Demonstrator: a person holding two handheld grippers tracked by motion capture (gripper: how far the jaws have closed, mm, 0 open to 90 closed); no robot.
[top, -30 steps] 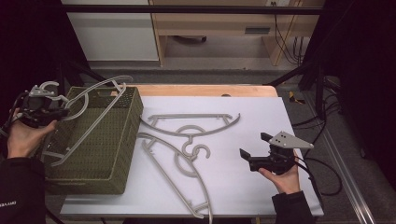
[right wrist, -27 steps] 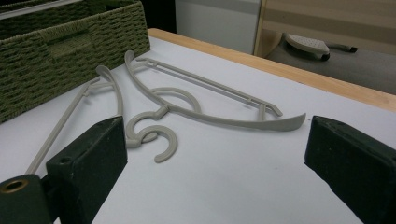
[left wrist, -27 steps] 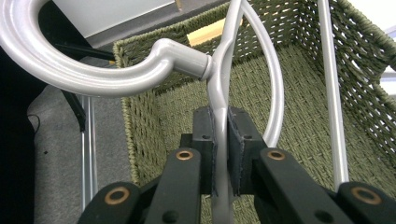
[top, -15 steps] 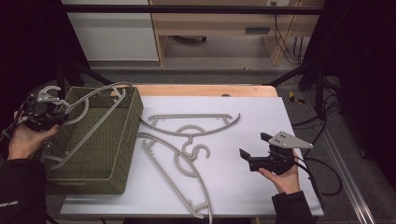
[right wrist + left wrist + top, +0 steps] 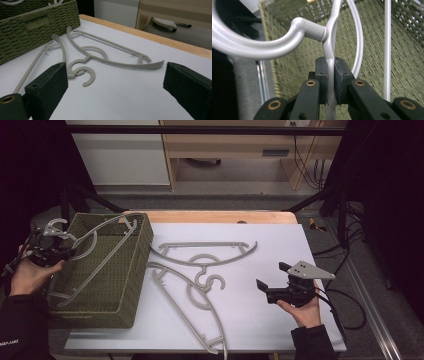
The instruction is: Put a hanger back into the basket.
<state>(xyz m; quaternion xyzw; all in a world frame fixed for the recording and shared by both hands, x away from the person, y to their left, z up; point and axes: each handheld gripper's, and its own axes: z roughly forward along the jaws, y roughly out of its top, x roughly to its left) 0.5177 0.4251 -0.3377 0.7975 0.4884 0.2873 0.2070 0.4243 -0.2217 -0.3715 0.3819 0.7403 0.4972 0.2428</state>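
Note:
My left gripper [image 5: 65, 251] is at the left end of the green woven basket [image 5: 127, 285], shut on a grey plastic hanger [image 5: 95, 261]. In the left gripper view the jaws pinch the hanger's neck [image 5: 330, 62] just below its hook [image 5: 262, 42], over the basket's weave [image 5: 404, 50]. The hanger slants down into the basket, its far end near the far rim. Two more grey hangers lie on the white table: a far hanger [image 5: 205, 245] [image 5: 140, 65] and a near hanger [image 5: 185, 312] [image 5: 60, 46]. My right gripper [image 5: 270, 274] [image 5: 115, 82] is open, holding nothing, just right of them.
The white table top [image 5: 280, 240] has a wooden strip [image 5: 215, 216] along its far edge. The basket [image 5: 30, 27] takes up the table's left side. A cable [image 5: 345, 310] trails off the right edge. Cabinets and a dark frame stand beyond the table.
My left gripper has lowered the held hanger toward the basket, and its far end has dropped to the far rim. The right gripper and the two table hangers have not moved.

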